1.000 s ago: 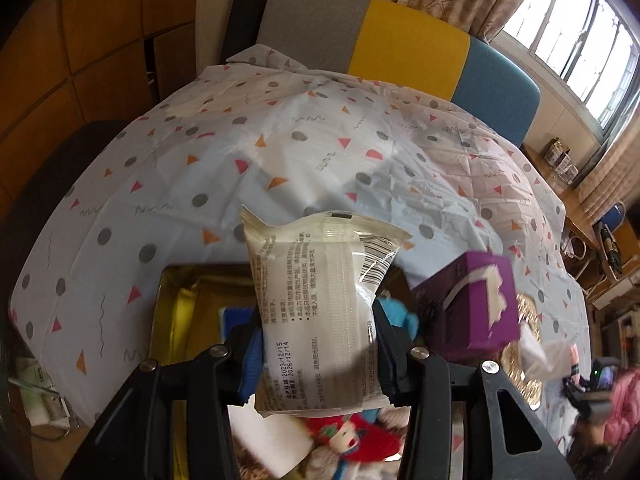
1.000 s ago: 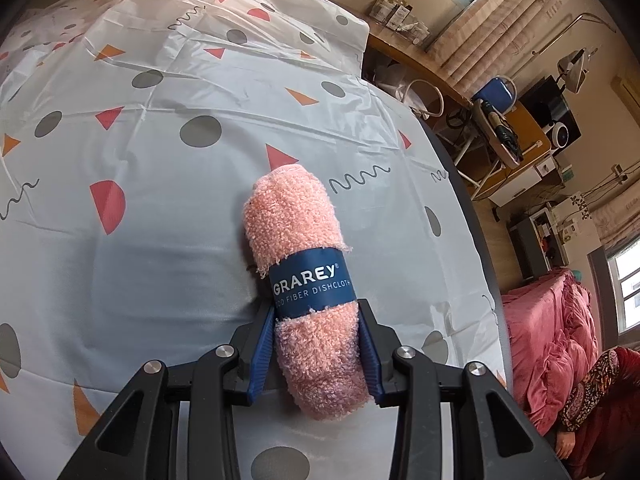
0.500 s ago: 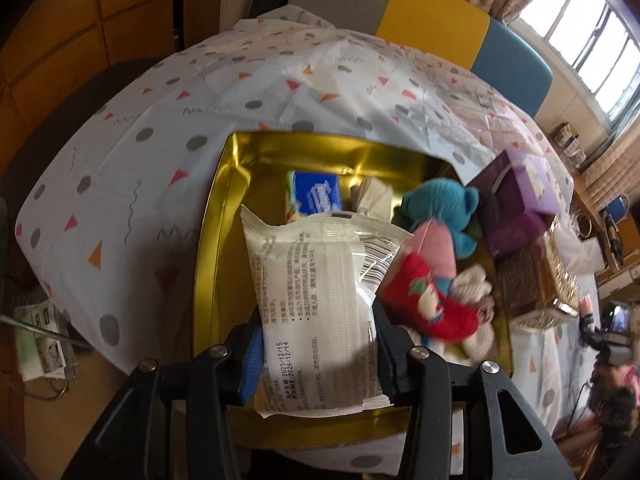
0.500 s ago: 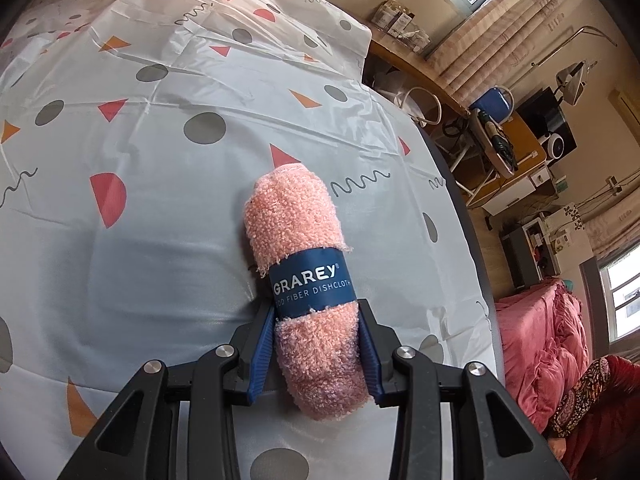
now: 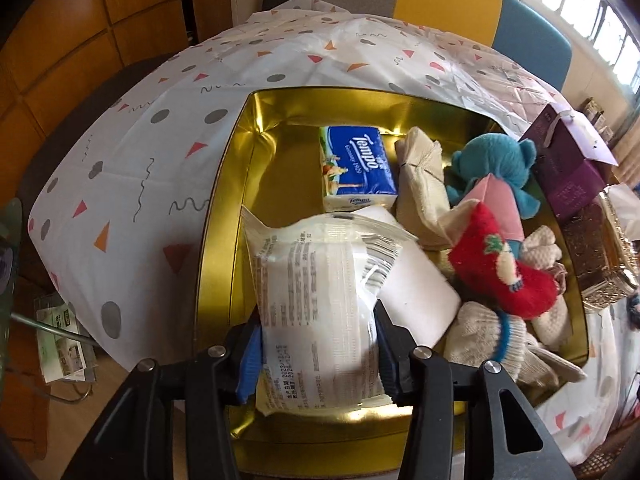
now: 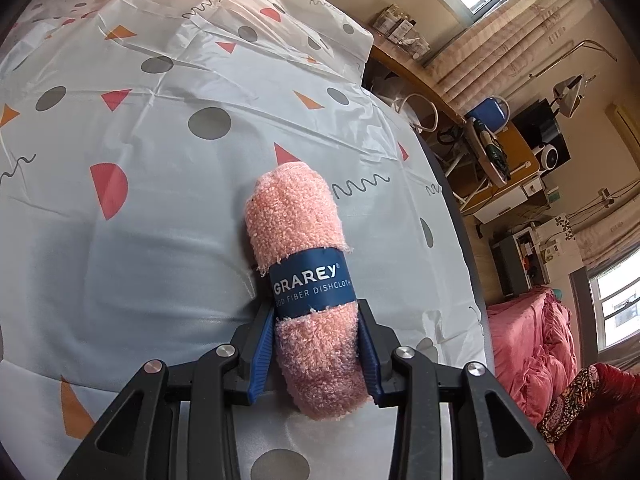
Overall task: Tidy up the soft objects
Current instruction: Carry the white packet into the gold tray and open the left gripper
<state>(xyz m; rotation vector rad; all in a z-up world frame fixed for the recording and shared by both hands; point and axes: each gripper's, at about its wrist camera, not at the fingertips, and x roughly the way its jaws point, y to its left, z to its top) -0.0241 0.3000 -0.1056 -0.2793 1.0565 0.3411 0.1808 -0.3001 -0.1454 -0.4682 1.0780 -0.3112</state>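
Soft goods, two in hand, the rest in a tray.

Item 1: clear plastic packet (image 5: 316,312) of white cloth or wipes, printed text and barcode on its face. Clamped between the blue pads of the left tongs (image 5: 318,354), which are closed on its lower half. Held over the near left part of the gold tray (image 5: 218,248).

Item 2: pink fluffy dishcloth roll (image 6: 308,280) with a dark blue paper band reading "GRAREY". Gripped at its near end by the right tongs (image 6: 316,358), closed snugly on it; far end points away over the tablecloth (image 6: 160,160), which is white with grey dots, red and orange triangles and black squiggles.

Tray contents, left wrist view:
- blue tissue pack (image 5: 354,168), marked "Tempo", toward the far side;
- beige folded cloth (image 5: 422,176), just right of the tissue pack;
- teal plush toy (image 5: 496,164), at the far right;
- red knitted sock (image 5: 504,276) with a white figure, lying across the right-hand heap;
- white flat pad (image 5: 416,292), partly behind the packet;
- cream sock with a blue stripe (image 5: 484,336), near right corner.

Beside the tray, right edge: purple box (image 5: 564,168), and next to it a gold-rimmed tin (image 5: 600,264). Tray rests on the cloth-covered counter.
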